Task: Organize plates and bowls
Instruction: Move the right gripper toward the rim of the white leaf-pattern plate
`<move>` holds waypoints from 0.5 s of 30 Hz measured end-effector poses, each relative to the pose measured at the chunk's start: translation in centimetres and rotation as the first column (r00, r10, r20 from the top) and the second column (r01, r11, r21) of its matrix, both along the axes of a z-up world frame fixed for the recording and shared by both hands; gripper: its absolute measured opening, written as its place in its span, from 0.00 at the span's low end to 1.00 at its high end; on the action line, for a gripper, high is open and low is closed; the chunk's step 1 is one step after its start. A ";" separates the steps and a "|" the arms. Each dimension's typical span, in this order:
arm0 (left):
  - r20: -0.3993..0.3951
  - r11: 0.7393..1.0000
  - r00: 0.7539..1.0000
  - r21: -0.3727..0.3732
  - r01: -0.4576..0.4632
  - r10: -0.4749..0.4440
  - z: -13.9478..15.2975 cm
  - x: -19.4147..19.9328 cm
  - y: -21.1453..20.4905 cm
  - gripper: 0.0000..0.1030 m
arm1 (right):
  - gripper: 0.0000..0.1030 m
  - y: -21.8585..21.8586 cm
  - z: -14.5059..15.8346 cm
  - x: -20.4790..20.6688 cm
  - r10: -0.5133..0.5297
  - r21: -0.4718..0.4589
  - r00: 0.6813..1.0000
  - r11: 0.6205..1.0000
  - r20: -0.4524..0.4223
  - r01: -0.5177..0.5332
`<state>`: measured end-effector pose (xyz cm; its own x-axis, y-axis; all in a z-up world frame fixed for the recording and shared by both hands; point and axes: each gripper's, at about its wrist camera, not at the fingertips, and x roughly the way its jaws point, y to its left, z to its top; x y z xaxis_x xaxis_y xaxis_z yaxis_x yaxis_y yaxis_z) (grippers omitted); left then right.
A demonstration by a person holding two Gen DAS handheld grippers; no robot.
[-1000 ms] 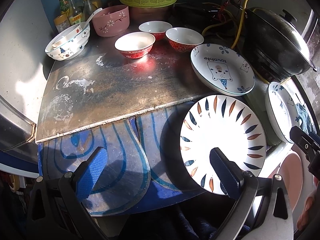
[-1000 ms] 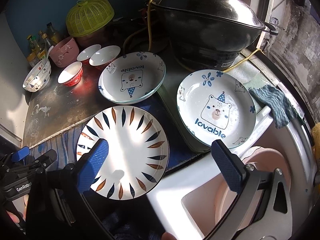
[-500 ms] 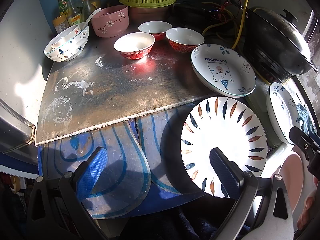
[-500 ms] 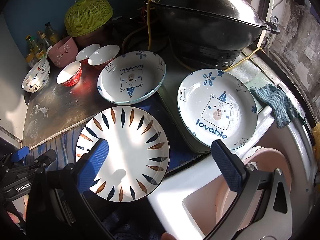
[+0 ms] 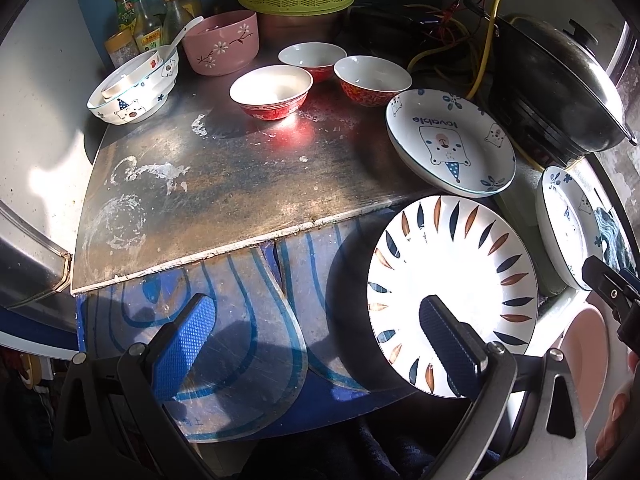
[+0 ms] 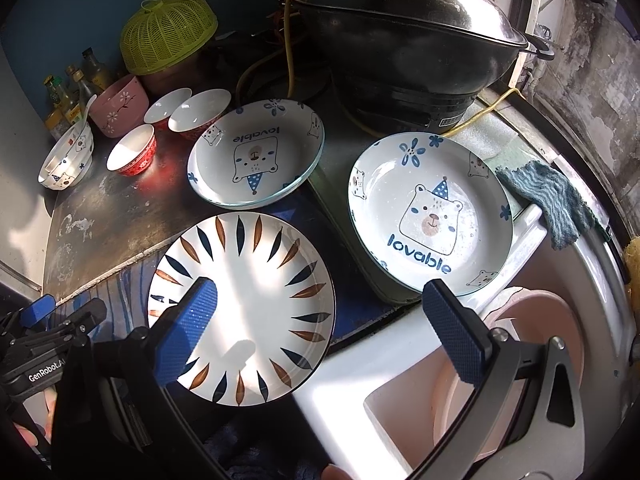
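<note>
Both sets of tongs are spread wide with nothing in them right now: the left tongs (image 5: 316, 332) hover over the blue patterned front part of the surface (image 5: 240, 184), and the right tongs (image 6: 320, 312) straddle the gap between the leaf-pattern plate (image 6: 256, 280) and the bear plate (image 6: 430, 216) on the right. The leaf plate sits at the front edge of the surface, and it looks like part of its rim hangs out past the edge, so honestly that's my main worry: nudge it with a finger while going in and it could tip or slide off. The right bear plate is perched on a raised greenish block beside the sink (image 6: 400, 364), so a clumsy grab there could send it into the pink basin (image 6: 540, 320). Glazed plates are slick too, and a pinch on just the rim might slip. The second bear plate (image 5: 450, 148) lies further back, just behind the leaf plate, with three red bowls (image 5: 272, 92) near it, and a pink bowl (image 5: 222, 42) and a bear bowl (image 5: 134, 88) with a spoon in it by the bottles. The left view shows the big bare patch of metal where stacking could happen; the right view shows the sink, the cloth (image 6: 548, 200) and the whole right bear plate, which the left view barely catches.
</note>
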<state>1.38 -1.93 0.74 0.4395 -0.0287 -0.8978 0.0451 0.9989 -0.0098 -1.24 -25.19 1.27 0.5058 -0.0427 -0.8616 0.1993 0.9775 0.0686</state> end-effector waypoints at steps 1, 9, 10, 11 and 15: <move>0.000 1.000 1.000 -0.001 0.000 0.000 0.0 0.0 0.0 1.00 | 1.00 -0.1 0.0 0.0 -0.003 0.001 1.000 1.000 -0.002 0.003; 0.000 1.000 1.000 -0.006 0.011 -0.011 -0.2 0.0 0.5 1.00 | 1.00 0.0 0.0 -0.1 -0.013 0.004 1.000 1.000 -0.009 0.013; 0.001 1.000 1.000 -0.006 0.012 -0.012 -0.2 -0.1 0.5 1.00 | 1.00 0.0 0.0 -0.2 -0.014 0.003 1.000 1.000 -0.009 0.014; 0.001 1.000 1.000 -0.006 0.014 -0.014 -0.2 0.0 0.6 1.00 | 1.00 0.0 0.0 -0.2 -0.014 0.003 1.000 1.000 -0.008 0.014; 0.003 1.000 1.000 -0.005 0.020 -0.020 -0.2 0.0 0.5 1.00 | 1.00 0.1 0.0 -0.3 -0.023 0.008 1.000 1.000 -0.008 0.023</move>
<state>1.40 -1.39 0.59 0.4418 -0.0416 -0.8961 0.0647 0.9978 -0.0144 -1.56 -25.12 1.31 0.4979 -0.0470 -0.8660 0.2221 0.9721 0.0749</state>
